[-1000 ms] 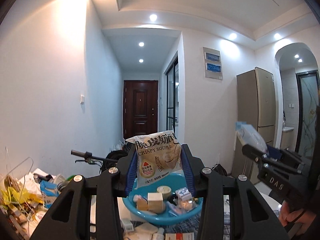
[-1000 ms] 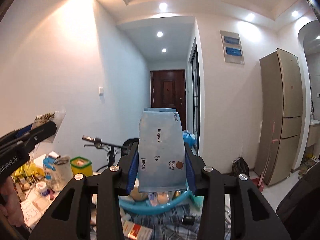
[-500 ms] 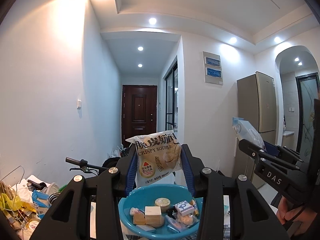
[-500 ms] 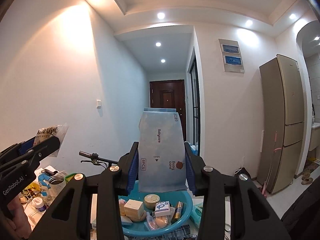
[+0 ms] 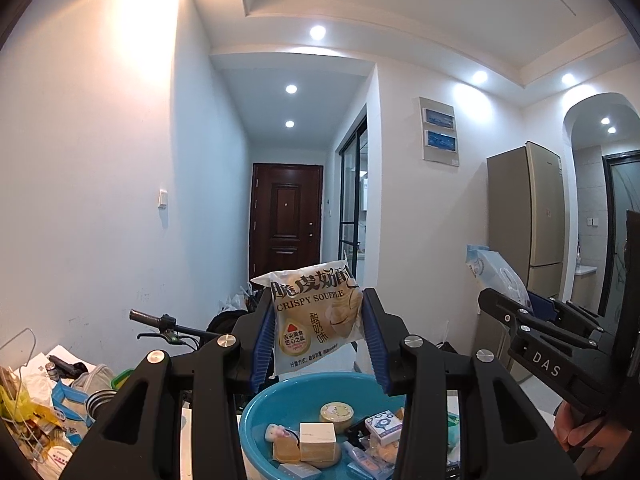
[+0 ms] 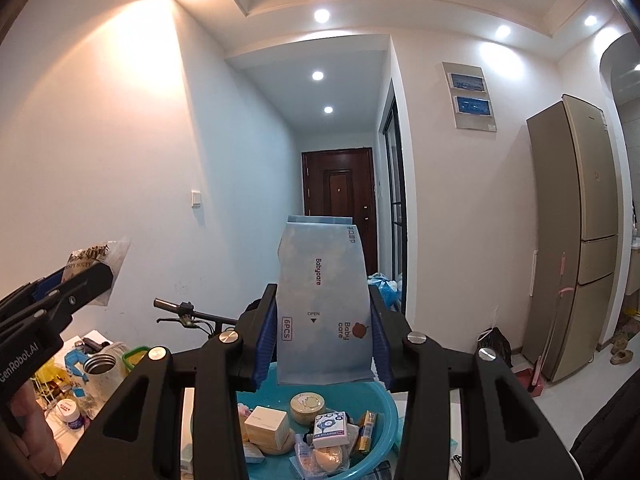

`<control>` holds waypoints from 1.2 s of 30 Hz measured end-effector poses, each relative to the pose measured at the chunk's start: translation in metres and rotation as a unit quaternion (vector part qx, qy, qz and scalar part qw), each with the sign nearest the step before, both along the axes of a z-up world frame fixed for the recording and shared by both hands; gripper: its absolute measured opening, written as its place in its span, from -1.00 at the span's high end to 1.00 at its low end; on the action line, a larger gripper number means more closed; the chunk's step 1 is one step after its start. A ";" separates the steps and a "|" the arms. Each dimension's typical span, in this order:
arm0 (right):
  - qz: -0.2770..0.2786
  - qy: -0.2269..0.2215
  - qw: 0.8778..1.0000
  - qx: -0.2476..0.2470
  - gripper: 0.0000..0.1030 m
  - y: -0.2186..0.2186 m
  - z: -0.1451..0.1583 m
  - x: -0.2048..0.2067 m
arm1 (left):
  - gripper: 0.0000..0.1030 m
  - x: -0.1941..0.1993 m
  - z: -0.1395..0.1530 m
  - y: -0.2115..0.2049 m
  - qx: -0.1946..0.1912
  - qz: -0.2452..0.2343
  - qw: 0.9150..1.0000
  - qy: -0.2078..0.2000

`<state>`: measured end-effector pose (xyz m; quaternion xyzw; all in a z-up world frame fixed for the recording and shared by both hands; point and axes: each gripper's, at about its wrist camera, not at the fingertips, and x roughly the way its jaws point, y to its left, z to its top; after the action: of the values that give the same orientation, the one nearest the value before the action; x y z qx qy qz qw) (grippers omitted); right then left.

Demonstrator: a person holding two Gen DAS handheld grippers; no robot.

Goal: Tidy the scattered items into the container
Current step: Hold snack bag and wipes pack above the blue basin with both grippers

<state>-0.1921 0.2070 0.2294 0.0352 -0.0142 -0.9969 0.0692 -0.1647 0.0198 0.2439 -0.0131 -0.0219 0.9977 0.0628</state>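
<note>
My left gripper (image 5: 316,336) is shut on a cream snack bag (image 5: 314,322) printed "Crispy Souffle", held upright above the near rim of a blue basin (image 5: 260,412). My right gripper (image 6: 322,336) is shut on a pale blue Babycare wipes pack (image 6: 322,304), also upright over the same blue basin (image 6: 390,404). The basin holds several small things: a round tin (image 6: 306,402), a cream box (image 6: 266,424), a patterned box (image 6: 330,428). Each gripper shows at the edge of the other's view: the right one (image 5: 516,308) with its pack, the left one (image 6: 86,276) with its bag.
Clutter lies on the left of the table: a metal cup (image 6: 100,372), a small white bottle (image 6: 70,412), yellow packets (image 5: 18,412), a wire hanger (image 5: 16,344). A bicycle handlebar (image 5: 160,322) stands behind. A fridge (image 6: 572,236) is at right, a dark door (image 5: 284,216) down the hall.
Both grippers have moved forward with their packs, and the blue basin now sits lower and closer beneath them. More of its contents show.
</note>
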 end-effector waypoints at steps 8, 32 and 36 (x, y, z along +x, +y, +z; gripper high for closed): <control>0.009 -0.007 1.000 0.000 0.22 -0.009 -0.009 -0.022 | 0.15 -0.027 -0.013 -0.008 -0.001 0.009 1.000 -0.023; 0.015 -0.067 0.997 -0.020 0.22 -0.002 -0.048 -0.077 | 0.15 -0.096 -0.057 -0.007 -0.009 0.009 0.995 -0.097; 0.016 -0.083 0.996 -0.013 0.22 -0.007 -0.058 -0.089 | 0.15 -0.113 -0.068 -0.007 -0.007 0.010 0.993 -0.121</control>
<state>-0.2812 0.2002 0.1717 0.1170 -0.0326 -0.9890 0.0840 -0.2774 0.0125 0.1759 -0.1345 -0.0222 0.9894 0.0494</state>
